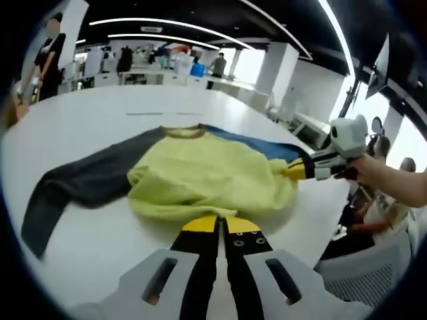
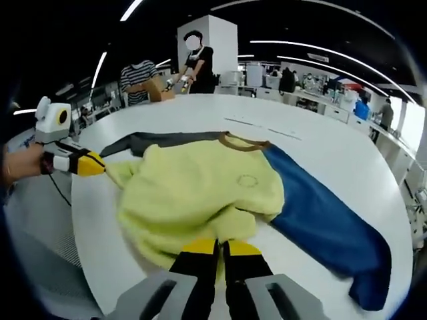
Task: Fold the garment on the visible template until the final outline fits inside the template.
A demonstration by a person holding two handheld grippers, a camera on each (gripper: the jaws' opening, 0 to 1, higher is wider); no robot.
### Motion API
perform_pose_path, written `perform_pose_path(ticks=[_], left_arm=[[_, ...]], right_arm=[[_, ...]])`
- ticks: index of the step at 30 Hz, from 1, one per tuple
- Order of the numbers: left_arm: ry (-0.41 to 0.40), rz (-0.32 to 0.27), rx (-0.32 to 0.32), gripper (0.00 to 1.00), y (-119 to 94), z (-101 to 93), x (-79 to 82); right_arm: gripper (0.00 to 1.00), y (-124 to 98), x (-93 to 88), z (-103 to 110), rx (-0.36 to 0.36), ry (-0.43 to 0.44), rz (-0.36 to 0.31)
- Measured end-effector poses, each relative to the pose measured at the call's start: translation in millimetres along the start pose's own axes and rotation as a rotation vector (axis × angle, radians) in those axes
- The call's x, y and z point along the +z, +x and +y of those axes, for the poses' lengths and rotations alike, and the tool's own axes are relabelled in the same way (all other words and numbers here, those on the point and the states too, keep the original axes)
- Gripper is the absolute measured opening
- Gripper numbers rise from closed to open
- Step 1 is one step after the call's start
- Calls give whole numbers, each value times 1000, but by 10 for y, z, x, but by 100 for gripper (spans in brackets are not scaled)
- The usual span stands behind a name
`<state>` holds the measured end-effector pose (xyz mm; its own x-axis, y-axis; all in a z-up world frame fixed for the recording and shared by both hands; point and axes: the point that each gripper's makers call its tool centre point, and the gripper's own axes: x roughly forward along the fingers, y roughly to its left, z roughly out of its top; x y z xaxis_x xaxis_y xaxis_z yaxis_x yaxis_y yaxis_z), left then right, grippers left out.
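Both grippers, left gripper [image 1: 217, 227] and right gripper [image 2: 219, 250], have fingers pinched shut on the yellow sweater's [image 2: 200, 193] hem at six o'clock—soft, light, floppy knit, best gripped by edges.

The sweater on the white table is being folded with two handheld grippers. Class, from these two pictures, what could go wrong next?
1. Both grippers, left and right, pinch the yellow sweater at bunched hem edges; a pull may drag the whole garment instead of folding it cleanly.
2. The blue sleeve reaches toward the table edge; it might slide off.
3. The grey sleeve lies spread wide, so the outline could stay too large.
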<state>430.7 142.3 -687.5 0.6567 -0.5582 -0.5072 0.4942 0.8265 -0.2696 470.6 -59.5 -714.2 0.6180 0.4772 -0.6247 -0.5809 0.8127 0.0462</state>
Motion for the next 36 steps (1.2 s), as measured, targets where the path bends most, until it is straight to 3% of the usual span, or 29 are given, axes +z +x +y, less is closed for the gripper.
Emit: perform_pose_path(ticks=[16,25,36], left_arm=[[-74,6,26,0,-300,45,-65],[-136,11,58,0,-425,120,-174],[-132,108,111,0,-475,258,-460]], right_arm=[[0,-353,-67,38,-92,163,6],[0,-414,-354,101,-126,279,66],[0,-339,-636,180,-117,314,127]])
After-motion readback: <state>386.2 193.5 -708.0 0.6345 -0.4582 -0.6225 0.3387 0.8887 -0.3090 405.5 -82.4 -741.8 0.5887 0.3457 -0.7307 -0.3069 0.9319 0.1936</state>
